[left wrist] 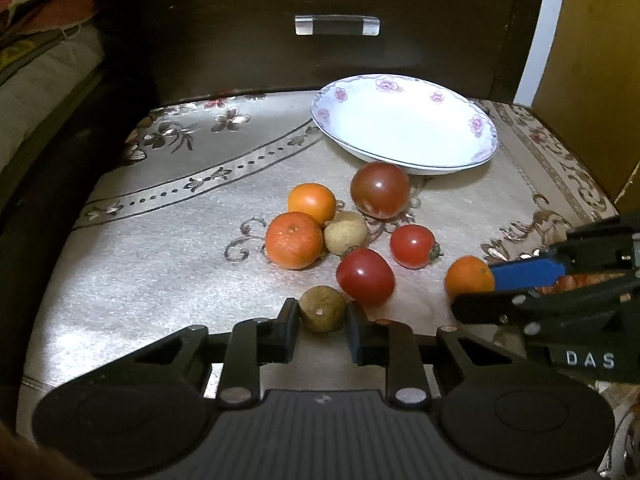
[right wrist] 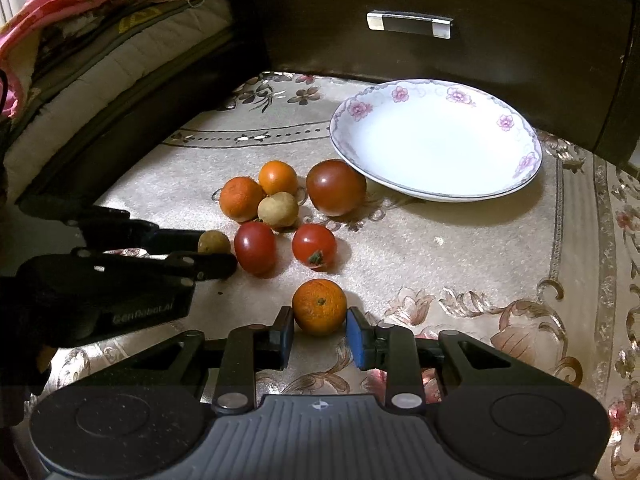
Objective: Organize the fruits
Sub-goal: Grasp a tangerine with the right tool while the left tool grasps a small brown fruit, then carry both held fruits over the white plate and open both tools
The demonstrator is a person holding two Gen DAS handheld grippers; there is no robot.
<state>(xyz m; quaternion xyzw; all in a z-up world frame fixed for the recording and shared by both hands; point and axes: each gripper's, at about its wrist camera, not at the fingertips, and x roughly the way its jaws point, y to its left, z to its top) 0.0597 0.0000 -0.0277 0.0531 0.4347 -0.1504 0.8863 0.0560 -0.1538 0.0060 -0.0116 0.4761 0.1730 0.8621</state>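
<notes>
The left gripper [left wrist: 322, 330] had its fingers [left wrist: 287, 330] spread just wider than a small brown longan [left wrist: 322, 309], which sat between the tips on the cloth [left wrist: 160, 280]. The right pad looked to be at the fruit's side, and a narrow gap showed at the left pad; whether either pad pressed it could not be told. In the right wrist view the same fruit [right wrist: 214, 242] showed between the two dark fingers.

The right gripper [right wrist: 320, 334] stood likewise, its blue-padded fingers [right wrist: 360, 342] parted around a small orange [right wrist: 319, 306] that filled nearly the whole gap. The pads sat close at both sides, but contact could not be made out. The orange rested on the cloth.

Counted across both views, there were nine fruits: three oranges, three tomatoes, two longans and one large dark red tomato-like fruit. Ahead and left of the left fingers, two oranges [left wrist: 294, 240] lay touching, with a pale longan [left wrist: 345, 233] against them. Just ahead and right of those fingers lay a red tomato [left wrist: 365, 276], nearly touching the brown longan; a second tomato [left wrist: 413, 246] with a green stem lay farther right. The large dark red fruit [left wrist: 380, 189] sat beyond them, just beside the rim of one white flowered plate [left wrist: 476, 124], which held nothing. Behind the plate stood a dark drawer front with one handle [left wrist: 337, 25].
</notes>
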